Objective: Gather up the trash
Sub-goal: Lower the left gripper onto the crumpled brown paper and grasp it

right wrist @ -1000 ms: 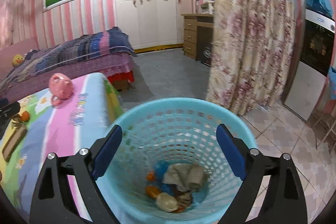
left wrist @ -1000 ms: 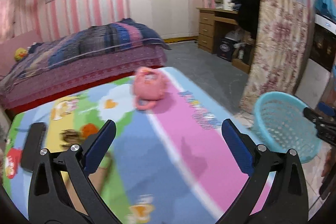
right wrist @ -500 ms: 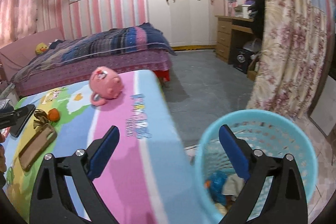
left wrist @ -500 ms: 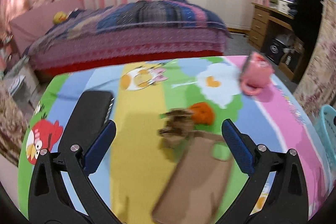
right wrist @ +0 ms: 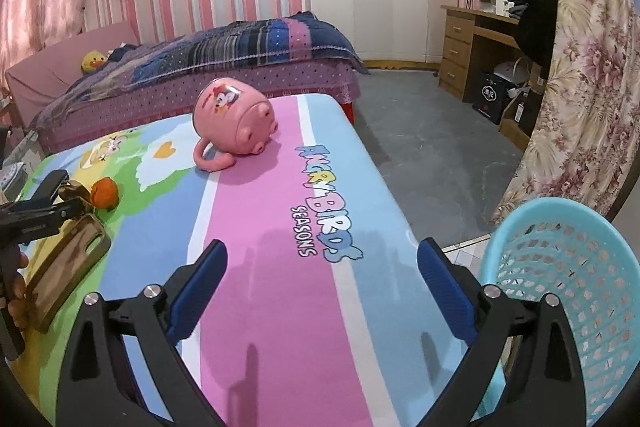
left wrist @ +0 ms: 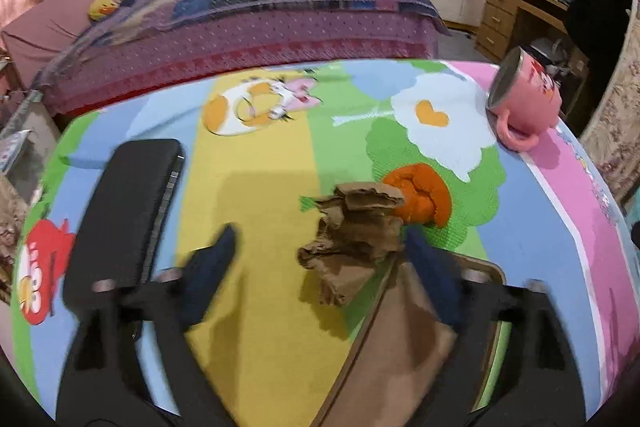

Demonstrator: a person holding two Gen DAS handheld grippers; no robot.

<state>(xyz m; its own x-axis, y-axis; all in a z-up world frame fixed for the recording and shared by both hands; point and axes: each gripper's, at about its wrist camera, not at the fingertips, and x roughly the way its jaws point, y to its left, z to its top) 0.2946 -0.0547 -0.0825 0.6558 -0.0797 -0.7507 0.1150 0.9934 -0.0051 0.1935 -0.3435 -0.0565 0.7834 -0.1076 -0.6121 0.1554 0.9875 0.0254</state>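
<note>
Left tongs stand open over the bench, blue fingers blurred. Between them, touching neither so far as can be told, lies a crumpled brown paper scrap. An orange wrapper ball sits at the scrap's 2 o'clock, touching it. A brown phone case lies at the scrap's 6 o'clock, its upper end under the right finger. A black oblong device lies at the scrap's 9 o'clock, well apart.

A pink mug lies on its side at the 2 o'clock edge of the left view, handle down on the cloth, open mouth toward the camera. In the right wrist view its base shows a pig-snout shape and a cartoon mouse sticker; no lettering legible.

Right tongs stand open and hold nothing, above the pink stripe of the bench cover. Printed on the cover just ahead of them: "ANGRY BIRDS SEASONS".

A turquoise plastic mesh basket stands on the floor at 4 o'clock in the right view, just beside the bench; its contents are hidden from this angle.

A bed with a plaid blanket lies beyond the bench at 11 o'clock. A black box under the wooden desk bears white markings, too small to read.
</note>
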